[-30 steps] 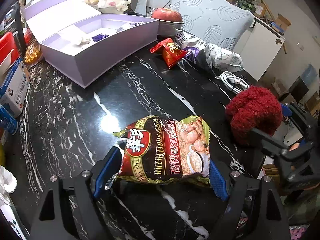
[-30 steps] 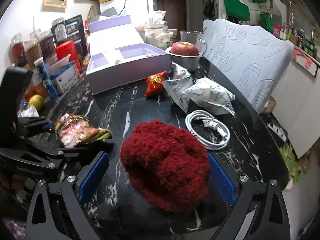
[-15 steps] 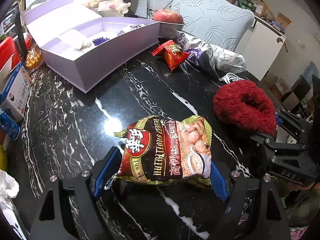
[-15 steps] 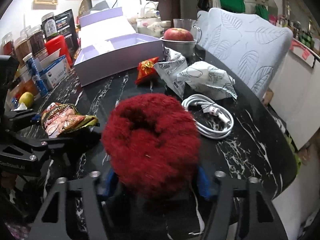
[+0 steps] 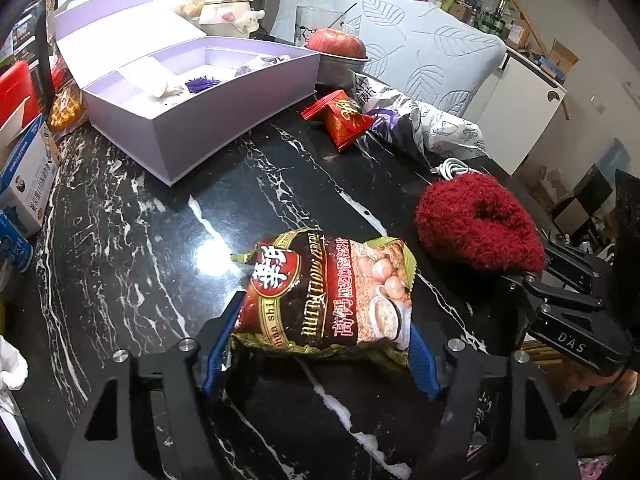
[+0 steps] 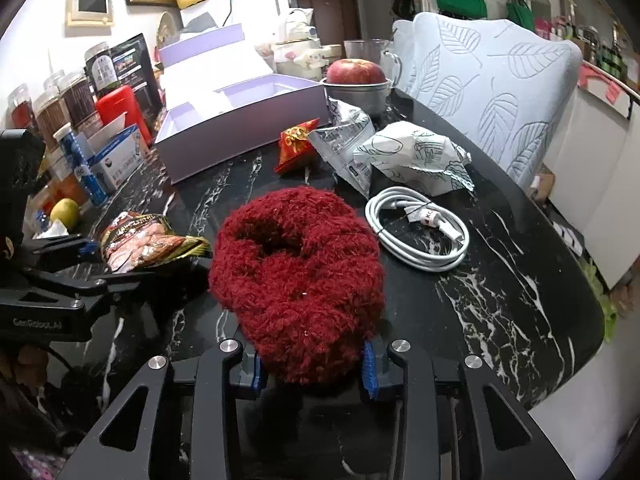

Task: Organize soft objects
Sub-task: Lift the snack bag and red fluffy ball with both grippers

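My left gripper (image 5: 320, 354) is shut on a brown and red snack bag (image 5: 332, 294), its blue pads pressed on the bag's near end, above the black marble table (image 5: 160, 220). My right gripper (image 6: 310, 366) is shut on a fluffy dark red knitted item (image 6: 298, 272), which also shows in the left wrist view (image 5: 476, 222). The snack bag shows in the right wrist view (image 6: 140, 240) at the left. An open lilac box (image 5: 200, 92) stands at the far left of the table.
A small red packet (image 5: 344, 120), crumpled silver bags (image 6: 400, 152) and a coiled white cable (image 6: 420, 228) lie past the red item. A bowl with an apple (image 6: 356, 80) and a pale leaf-pattern chair (image 6: 492, 92) are behind. Boxes and jars (image 6: 100, 136) line the left edge.
My right gripper has shut on the red knitted item and lifted it. My left gripper has tightened on the snack bag and raised it a little.
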`<state>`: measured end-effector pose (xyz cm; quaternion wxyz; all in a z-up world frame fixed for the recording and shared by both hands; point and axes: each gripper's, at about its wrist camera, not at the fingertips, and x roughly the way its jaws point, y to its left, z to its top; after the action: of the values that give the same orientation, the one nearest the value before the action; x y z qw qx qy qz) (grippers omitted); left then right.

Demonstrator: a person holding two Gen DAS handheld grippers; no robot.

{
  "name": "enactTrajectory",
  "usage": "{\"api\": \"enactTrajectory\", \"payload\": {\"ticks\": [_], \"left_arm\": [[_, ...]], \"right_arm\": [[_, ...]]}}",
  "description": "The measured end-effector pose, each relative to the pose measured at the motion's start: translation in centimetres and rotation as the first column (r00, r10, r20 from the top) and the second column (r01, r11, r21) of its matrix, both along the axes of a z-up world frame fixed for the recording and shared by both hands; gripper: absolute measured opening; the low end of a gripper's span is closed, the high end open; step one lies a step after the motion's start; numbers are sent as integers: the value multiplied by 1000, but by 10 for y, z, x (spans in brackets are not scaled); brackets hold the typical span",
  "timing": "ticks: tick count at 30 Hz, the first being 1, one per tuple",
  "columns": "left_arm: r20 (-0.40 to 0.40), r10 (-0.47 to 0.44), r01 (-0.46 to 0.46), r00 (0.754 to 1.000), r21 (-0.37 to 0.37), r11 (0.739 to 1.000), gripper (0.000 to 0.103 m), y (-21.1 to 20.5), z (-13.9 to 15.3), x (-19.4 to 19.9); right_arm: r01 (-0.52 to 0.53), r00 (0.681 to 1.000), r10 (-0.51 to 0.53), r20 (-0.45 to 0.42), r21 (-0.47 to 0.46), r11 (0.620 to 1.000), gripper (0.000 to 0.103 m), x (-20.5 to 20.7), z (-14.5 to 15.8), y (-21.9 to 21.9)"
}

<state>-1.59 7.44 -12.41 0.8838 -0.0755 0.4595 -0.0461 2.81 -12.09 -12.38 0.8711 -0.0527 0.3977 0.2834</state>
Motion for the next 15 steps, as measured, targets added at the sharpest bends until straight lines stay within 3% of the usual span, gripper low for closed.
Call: {"api": "enactTrajectory", "payload": {"ticks": [2, 15], "left_arm": [[1, -3, 3, 1000, -2, 1000, 66, -1, 1, -1], [10, -28, 28, 1000, -9, 1000, 65, -13, 6, -14]], "right_arm": [[-1, 1000, 1, 3, 2, 1000, 35, -2, 1, 0], [-31, 1000, 31, 7, 23, 999, 35, -20, 5, -6]]}}
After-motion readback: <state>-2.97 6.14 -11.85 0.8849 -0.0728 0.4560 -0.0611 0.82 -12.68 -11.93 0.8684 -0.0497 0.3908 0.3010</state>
